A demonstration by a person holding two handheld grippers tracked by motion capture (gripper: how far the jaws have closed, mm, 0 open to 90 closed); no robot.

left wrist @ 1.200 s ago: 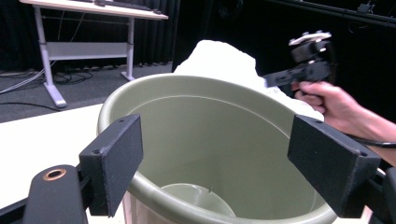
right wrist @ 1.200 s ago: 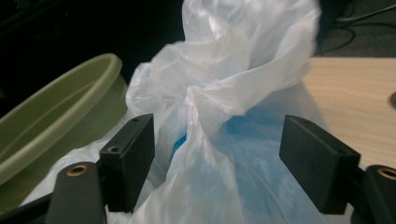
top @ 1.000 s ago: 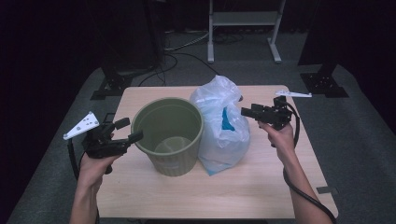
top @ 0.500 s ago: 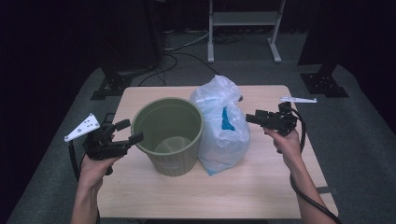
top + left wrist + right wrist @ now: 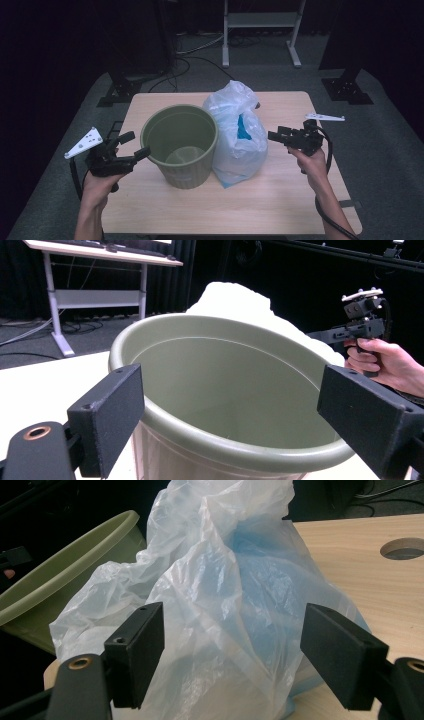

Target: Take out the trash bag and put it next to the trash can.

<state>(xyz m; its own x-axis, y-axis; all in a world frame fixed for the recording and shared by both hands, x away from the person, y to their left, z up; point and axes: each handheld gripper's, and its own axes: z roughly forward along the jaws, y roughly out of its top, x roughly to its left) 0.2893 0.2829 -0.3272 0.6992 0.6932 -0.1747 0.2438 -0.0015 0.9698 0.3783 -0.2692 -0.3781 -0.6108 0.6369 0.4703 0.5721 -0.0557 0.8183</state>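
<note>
Right gripper (image 5: 274, 135) lower and nearer plastic bag (image 5: 239, 137), jaws wide, empty, left gripper (image 5: 134, 145) jaws just widened at bin (image 5: 179, 145).

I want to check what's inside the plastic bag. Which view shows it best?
The right gripper view: the plastic bag is close, something blue showing through. The high view shows the whole bag small; the left gripper view only its top behind the bin.
</note>
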